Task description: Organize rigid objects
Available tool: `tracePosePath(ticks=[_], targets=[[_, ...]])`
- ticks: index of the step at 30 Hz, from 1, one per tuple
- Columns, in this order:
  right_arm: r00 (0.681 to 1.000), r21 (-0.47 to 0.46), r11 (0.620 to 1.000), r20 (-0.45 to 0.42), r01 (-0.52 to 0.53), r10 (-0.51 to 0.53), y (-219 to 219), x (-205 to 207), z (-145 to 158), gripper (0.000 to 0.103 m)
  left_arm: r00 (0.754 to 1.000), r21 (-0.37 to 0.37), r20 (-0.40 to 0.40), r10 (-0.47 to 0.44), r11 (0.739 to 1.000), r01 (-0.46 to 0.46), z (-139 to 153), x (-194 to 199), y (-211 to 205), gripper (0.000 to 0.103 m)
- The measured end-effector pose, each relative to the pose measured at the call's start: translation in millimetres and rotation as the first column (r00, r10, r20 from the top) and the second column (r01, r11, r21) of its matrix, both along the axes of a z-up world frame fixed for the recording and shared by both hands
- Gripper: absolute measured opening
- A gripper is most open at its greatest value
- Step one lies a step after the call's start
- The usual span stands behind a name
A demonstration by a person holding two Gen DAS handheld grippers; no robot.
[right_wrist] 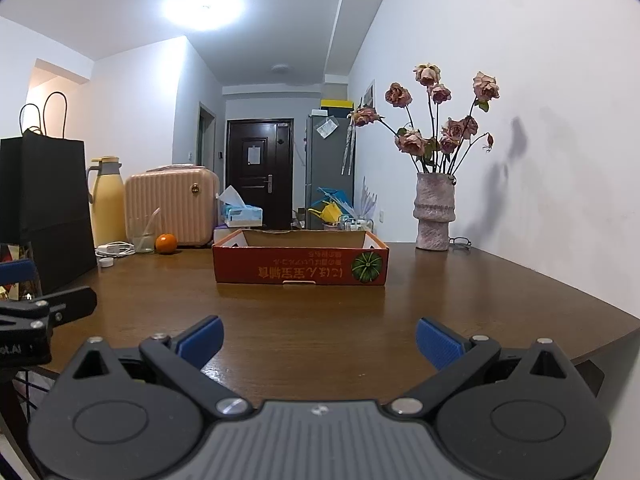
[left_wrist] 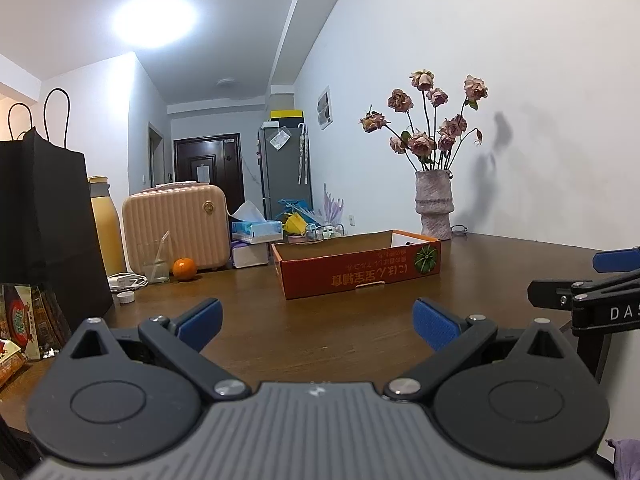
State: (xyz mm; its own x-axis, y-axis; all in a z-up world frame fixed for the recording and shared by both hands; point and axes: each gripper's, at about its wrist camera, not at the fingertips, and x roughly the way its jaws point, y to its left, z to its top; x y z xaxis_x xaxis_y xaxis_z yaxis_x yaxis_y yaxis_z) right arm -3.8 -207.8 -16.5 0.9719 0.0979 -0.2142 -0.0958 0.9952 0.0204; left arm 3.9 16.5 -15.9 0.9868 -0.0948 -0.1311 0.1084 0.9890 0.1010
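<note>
An open red cardboard box (left_wrist: 360,272) with a pumpkin picture sits on the brown table (left_wrist: 320,320), also in the right wrist view (right_wrist: 300,270). My left gripper (left_wrist: 318,326) is open and empty, low over the table's near edge, well short of the box. My right gripper (right_wrist: 319,340) is open and empty, likewise short of the box. The right gripper also shows at the right edge of the left wrist view (left_wrist: 592,292); the left gripper shows at the left edge of the right wrist view (right_wrist: 40,312). An orange (left_wrist: 184,268) lies left of the box.
At the left back stand a black paper bag (left_wrist: 44,232), a yellow flask (left_wrist: 105,228), a pink ribbed case (left_wrist: 176,232), a glass with a straw (left_wrist: 154,262), a white cable (left_wrist: 128,280), a small white cap (left_wrist: 125,297) and tissue boxes (left_wrist: 256,232). A vase of dried roses (left_wrist: 434,208) stands by the wall.
</note>
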Motion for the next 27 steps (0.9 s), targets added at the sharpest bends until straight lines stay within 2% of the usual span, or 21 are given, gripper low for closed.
tracePosePath(ticks=[27], targets=[[1.000, 0.002, 1.000, 0.002, 0.005, -0.005, -0.3, 0.9, 0.6, 0.103, 1.000, 0.007, 0.001, -0.013, 1.000, 0.013, -0.5, -0.8, 0.0, 0.103]])
